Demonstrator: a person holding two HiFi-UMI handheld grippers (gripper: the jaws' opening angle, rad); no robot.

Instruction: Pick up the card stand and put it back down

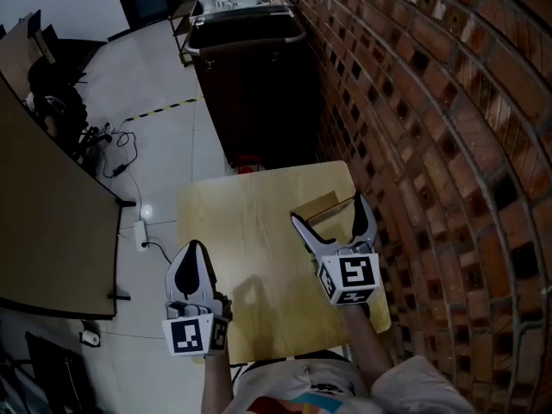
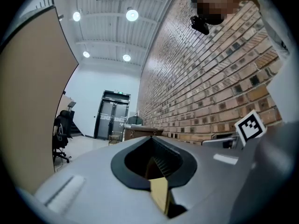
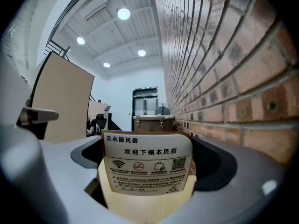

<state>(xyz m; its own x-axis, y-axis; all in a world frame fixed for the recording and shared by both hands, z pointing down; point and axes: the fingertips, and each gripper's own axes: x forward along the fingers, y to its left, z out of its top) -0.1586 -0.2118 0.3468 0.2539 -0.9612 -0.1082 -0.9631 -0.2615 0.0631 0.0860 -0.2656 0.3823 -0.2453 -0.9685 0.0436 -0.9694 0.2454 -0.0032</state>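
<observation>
Right tool (image 1: 327, 209) astride card stand (image 3: 147, 164), table (image 1: 246, 231) corner

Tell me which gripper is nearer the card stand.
Right. The right gripper has the card stand between its open jaws, near the right edge of the table. The left gripper sits at the table's left edge, well clear of it.

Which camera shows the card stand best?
Right gripper view: the card stand faces it, print visible, between the fingers of the right gripper. Head view shows it edge-on from above; left gripper view doesn't show it.
</observation>
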